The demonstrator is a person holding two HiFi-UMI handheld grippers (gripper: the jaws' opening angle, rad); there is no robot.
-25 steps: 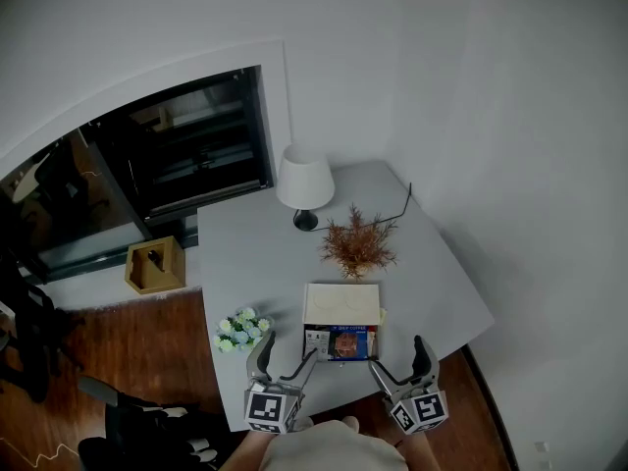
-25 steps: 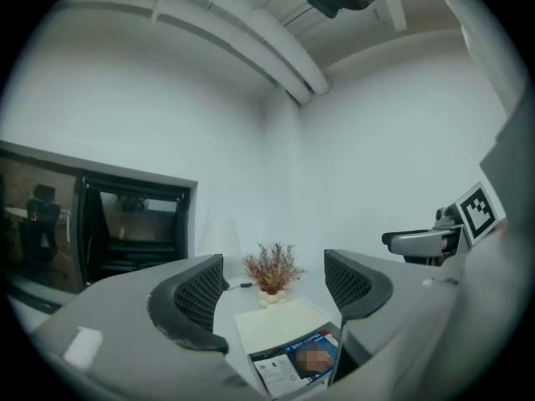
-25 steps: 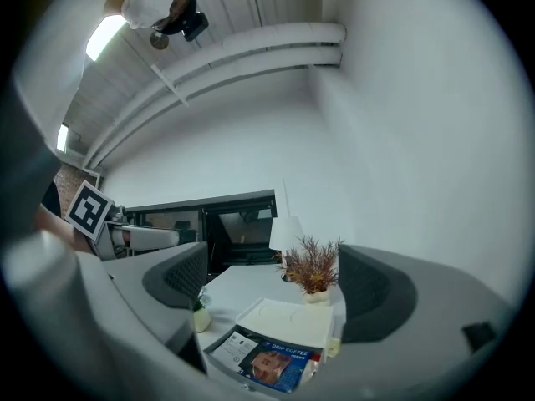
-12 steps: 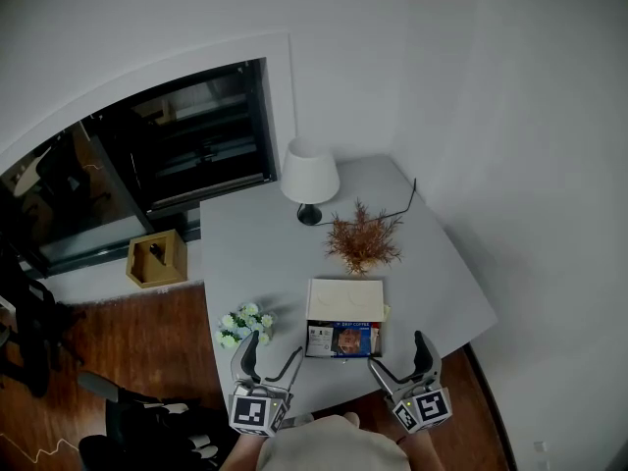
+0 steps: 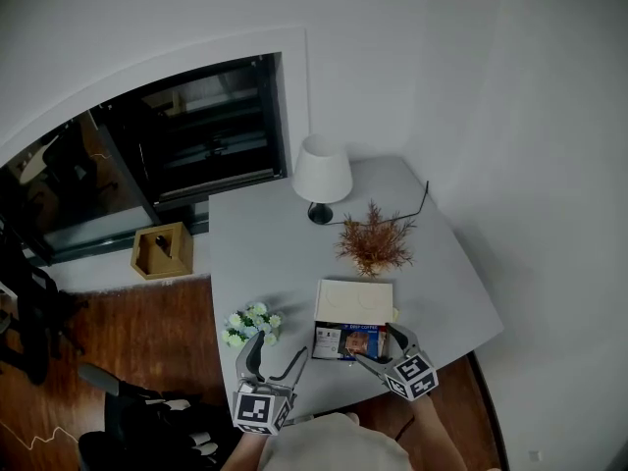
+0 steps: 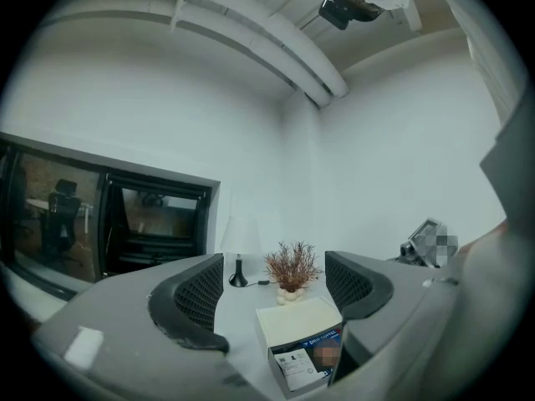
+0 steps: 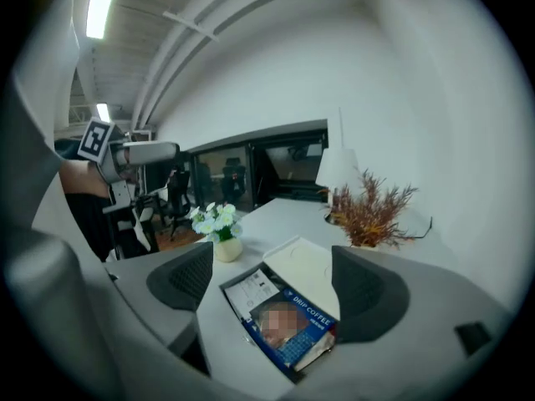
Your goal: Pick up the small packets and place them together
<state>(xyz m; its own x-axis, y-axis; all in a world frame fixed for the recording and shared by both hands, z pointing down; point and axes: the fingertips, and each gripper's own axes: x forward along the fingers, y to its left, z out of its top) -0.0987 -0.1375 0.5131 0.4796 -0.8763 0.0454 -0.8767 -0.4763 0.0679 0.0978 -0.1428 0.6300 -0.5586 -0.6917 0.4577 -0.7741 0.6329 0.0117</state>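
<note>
- drip coffee box [image 5: 353,320] lies open on the grey table [image 5: 265,253], near its front edge
- right gripper [image 5: 378,347] at the box's near right corner, released, jaws have just been closing slightly, box end between them, pads not touching it
- left gripper [image 5: 278,349] left of the box, released, empty

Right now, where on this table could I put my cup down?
Bare table lies between the lamp and the flowers, and along the right edge beside the dried plant and box. The near edge by the box is crowded.
</note>
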